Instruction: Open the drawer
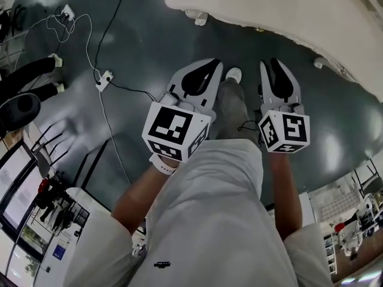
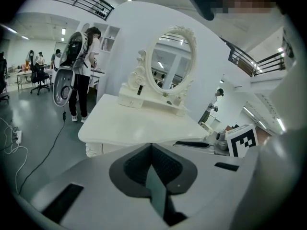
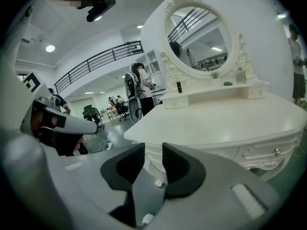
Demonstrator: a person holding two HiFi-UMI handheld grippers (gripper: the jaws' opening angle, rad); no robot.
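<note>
The white dressing table [image 3: 225, 123] stands ahead of both grippers, an oval mirror [image 3: 199, 37] on its top. Its drawer front [image 3: 259, 153] with small metal knobs shows under the tabletop at the right of the right gripper view. My right gripper [image 3: 153, 150] is open, with nothing between its dark pads, and hangs well short of the table. My left gripper [image 2: 151, 145] is shut on nothing, its tips meeting in front of the table's [image 2: 139, 126] near edge. In the head view both grippers, left [image 1: 212, 63] and right [image 1: 270, 63], hang over the floor below the table's rim [image 1: 281, 11].
Cables and power strips [image 1: 103, 79] lie on the grey floor at the left. A person [image 2: 84, 75] stands beside the table's far left end next to a tall fan-like stand [image 2: 64, 80]. My own legs and a shoe [image 1: 233, 75] are between the grippers.
</note>
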